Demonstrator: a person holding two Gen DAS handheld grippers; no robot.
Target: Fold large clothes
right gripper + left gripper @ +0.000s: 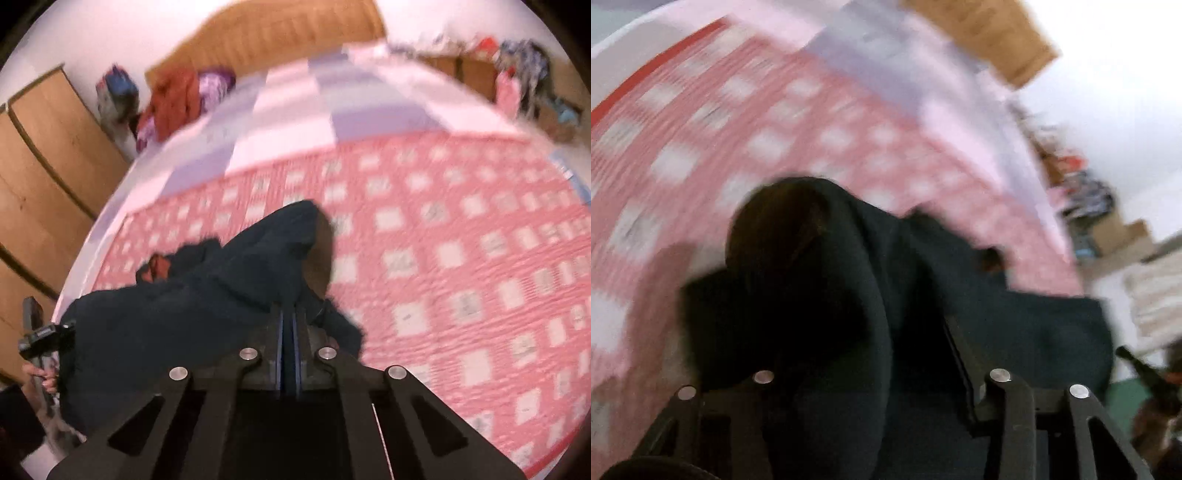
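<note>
In the left wrist view, the left gripper (882,354) is carrying a thick fold of the dark navy, heavy cloth garment (827,280) draped over and between its jaws. The jaws are standing partly apart with this bunch filling the gap, but the cloth is hiding the pads, so I cannot tell whether they are really pressing on it. The picture is strongly blurred. Behind the garment, the pink quilted bedspread with white squares (746,122) is covering the bed.

In the right wrist view, the right gripper (289,317) is closed tight, and its blue-edged pads are pinching a thin edge of the same garment. The garment is hanging in a crumpled heap over the near left part of the bedspread (461,240), with a reddish lining showing at its far left end. The left gripper (37,332) is appearing at the left edge, in a person's hand (38,376).

The risk, in my judgement, is that the thick bunch is slipping from the left jaws, because the cloth is heavy and the grip looks loose. Then the fold would be collapsing unevenly.
</note>
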